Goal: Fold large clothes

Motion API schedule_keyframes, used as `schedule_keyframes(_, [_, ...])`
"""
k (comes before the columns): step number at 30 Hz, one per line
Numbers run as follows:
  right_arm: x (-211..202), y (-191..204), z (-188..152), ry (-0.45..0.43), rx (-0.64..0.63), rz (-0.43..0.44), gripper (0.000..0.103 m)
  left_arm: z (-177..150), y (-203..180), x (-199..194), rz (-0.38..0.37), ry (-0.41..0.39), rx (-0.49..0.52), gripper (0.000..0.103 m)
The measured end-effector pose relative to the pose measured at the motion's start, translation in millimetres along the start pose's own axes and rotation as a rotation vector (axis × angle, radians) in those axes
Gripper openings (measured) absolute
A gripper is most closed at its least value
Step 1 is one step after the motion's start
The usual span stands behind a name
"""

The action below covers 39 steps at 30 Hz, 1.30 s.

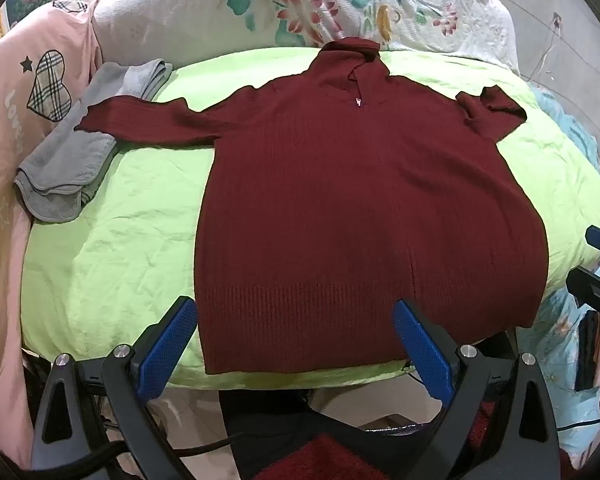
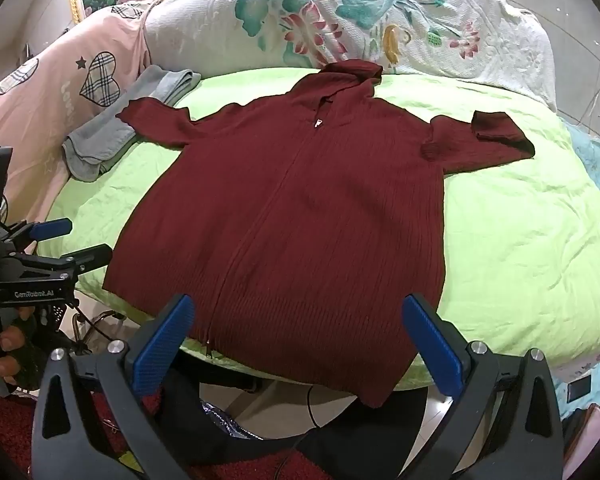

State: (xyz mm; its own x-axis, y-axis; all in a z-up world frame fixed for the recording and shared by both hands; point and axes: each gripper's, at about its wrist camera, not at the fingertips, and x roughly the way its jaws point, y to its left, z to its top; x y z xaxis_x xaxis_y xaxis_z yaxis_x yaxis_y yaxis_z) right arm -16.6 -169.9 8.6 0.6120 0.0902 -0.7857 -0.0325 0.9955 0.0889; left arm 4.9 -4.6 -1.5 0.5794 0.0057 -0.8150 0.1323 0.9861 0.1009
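A dark red knitted hooded cardigan (image 1: 360, 208) (image 2: 300, 200) lies flat, zip up, on a lime green sheet (image 1: 112, 248) (image 2: 520, 240). Its hood points to the far side and its hem reaches the near edge. The far-left sleeve (image 1: 140, 120) lies stretched out; the right sleeve (image 2: 496, 132) is folded back on itself. My left gripper (image 1: 293, 302) (image 2: 82, 240) hovers open over the hem's left part. Over the hem's right part my right gripper (image 2: 298, 300) (image 1: 592, 260) is open too. Neither one's blue pads touch the knit.
A folded grey cloth (image 1: 72, 152) (image 2: 112, 136) lies at the far left, under the sleeve's cuff. Pink fabric with plaid hearts (image 1: 48, 80) and a white floral quilt (image 2: 340, 20) bank the far side. A person's hand (image 2: 4, 348) holds the left gripper. Floor and cables lie below the near edge.
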Motion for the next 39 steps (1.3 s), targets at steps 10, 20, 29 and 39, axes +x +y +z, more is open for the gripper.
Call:
schedule_keyframes(10, [2, 1, 3, 0.01, 0.007, 0.003, 0.103, 2, 2, 7, -0.013, 0.008, 0.002, 0.099])
schedule_keyframes(20, [11, -7, 1, 0.057, 0.04, 0.02, 0.103, 4, 1, 16, -0.041, 0.037, 0.017, 0.099])
schedule_keyframes(29, [21, -36, 16, 0.057, 0.119, 0.017, 0.103, 22, 7, 37, -0.041, 0.043, 0.005, 0.099])
schedule_keyframes(39, [41, -101, 49, -0.054, 0.201, -0.019, 0.088, 46, 27, 65, -0.015, 0.029, -0.075, 0.097])
